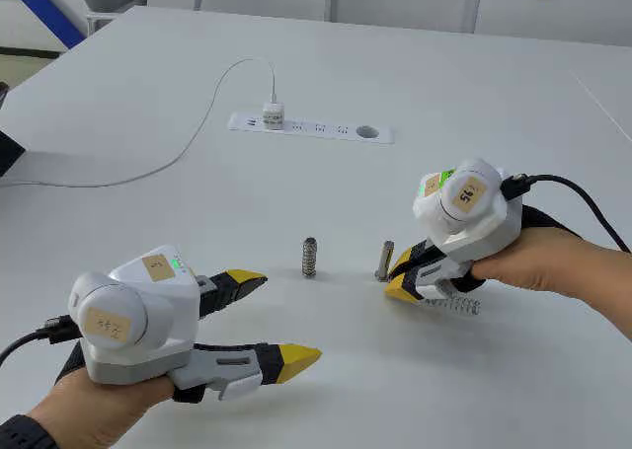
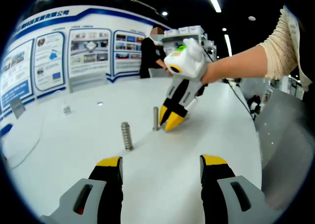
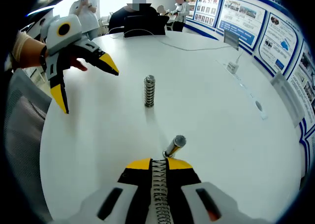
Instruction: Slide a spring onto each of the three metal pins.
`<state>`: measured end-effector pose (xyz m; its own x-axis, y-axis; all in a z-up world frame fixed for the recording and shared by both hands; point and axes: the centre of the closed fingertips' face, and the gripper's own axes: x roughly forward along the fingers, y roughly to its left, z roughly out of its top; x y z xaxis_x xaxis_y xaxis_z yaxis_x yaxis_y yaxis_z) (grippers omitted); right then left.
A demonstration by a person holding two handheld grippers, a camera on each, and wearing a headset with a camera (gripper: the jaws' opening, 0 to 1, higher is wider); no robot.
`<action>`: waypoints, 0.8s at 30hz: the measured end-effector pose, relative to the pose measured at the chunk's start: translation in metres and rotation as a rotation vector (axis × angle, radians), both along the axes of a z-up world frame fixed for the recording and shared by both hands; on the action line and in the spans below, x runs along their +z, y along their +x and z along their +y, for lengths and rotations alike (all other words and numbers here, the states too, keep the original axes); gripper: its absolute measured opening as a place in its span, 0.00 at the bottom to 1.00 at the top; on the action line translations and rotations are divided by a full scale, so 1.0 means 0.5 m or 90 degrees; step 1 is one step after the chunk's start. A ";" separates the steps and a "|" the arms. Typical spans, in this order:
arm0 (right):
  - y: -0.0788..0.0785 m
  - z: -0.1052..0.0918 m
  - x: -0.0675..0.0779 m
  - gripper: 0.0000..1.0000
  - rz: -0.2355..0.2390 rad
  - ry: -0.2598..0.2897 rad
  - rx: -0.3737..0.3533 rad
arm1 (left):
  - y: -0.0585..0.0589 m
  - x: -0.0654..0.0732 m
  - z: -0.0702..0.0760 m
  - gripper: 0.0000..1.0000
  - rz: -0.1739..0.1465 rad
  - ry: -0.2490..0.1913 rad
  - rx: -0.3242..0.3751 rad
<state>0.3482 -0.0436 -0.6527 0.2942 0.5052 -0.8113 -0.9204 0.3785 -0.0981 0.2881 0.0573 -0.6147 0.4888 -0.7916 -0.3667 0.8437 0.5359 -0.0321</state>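
We hold the left hand-held gripper [image 1: 286, 314] at about 7 o'clock in the head view, its yellow-tipped jaws spread wide with nothing between them. In its own view the jaws [image 2: 161, 161] rise apart from the bottom, above bare white surface [image 2: 74, 140].

The right hand-held gripper [image 1: 397, 281] sits at 4 o'clock in the head view, its jaws closed around a spring [image 1: 456, 303], which lies lengthwise between them and trails out behind toward our hand. In the right gripper view the spring [image 3: 158, 189] runs up the middle of the closed jaws [image 3: 158, 164] toward 12 o'clock.

Two pins stand upright on the surface [image 1: 197, 192] between the two grippers. One pin [image 1: 309, 257] already wears a spring. The bare pin [image 1: 384, 260] stands at 3 o'clock from it, just beside the right gripper's tips. In the right gripper view the bare pin [image 3: 174, 146] is just past the front end of the held spring; we cannot tell whether they touch.

At 12 o'clock, well apart from the pins, lies a white power strip [image 1: 311, 127] with a plugged-in charger [image 1: 273, 113].
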 end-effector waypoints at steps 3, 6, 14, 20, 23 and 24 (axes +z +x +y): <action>-0.004 0.001 0.004 0.12 -0.003 0.002 0.001 | -0.001 0.002 -0.002 0.64 -0.001 -0.001 -0.002; -0.009 0.002 0.012 0.12 -0.006 0.007 -0.001 | -0.003 0.002 -0.004 0.64 -0.001 0.000 -0.005; -0.014 0.001 0.030 0.12 -0.017 0.025 -0.010 | -0.006 0.003 -0.013 0.63 -0.002 0.000 -0.013; -0.023 0.005 0.049 0.12 -0.028 0.043 -0.014 | -0.007 0.004 -0.018 0.62 -0.004 0.000 -0.018; -0.025 0.005 0.055 0.12 -0.035 0.048 -0.016 | -0.007 0.004 -0.020 0.62 -0.004 -0.001 -0.019; -0.026 0.005 0.057 0.12 -0.035 0.051 -0.017 | -0.007 0.005 -0.021 0.62 -0.004 -0.001 -0.019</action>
<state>0.3353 -0.0409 -0.6241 0.3514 0.5592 -0.7508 -0.9041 0.4109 -0.1171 0.2847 0.0467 -0.6123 0.4671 -0.8066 -0.3622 0.8596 0.5103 -0.0278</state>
